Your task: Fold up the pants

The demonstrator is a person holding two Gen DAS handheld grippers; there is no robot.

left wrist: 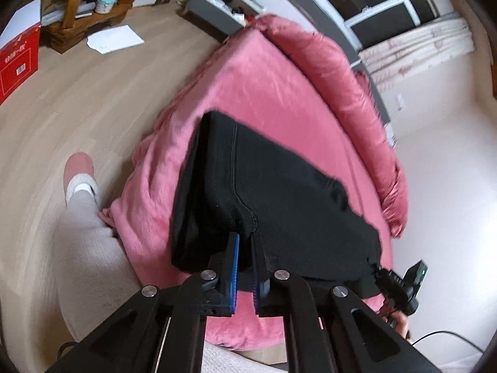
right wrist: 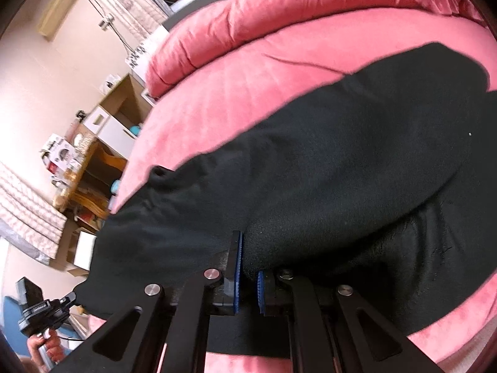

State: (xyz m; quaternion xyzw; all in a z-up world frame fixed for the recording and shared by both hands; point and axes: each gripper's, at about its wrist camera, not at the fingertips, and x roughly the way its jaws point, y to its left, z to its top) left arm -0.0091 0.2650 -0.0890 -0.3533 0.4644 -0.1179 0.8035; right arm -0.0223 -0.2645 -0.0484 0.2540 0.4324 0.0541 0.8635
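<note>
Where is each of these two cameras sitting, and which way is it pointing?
Left wrist: rides the left gripper, looking down its fingers at black pants on a pink bed; the person's leg shows.
Right wrist: rides the right gripper, facing the same pants; a hand shows.
Shared: pants, bed, and each sees the other gripper.

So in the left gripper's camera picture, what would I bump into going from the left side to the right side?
Red box → slippered foot → pink bed cover → left gripper pinching the black pants → right gripper at the pants' far corner.
</note>
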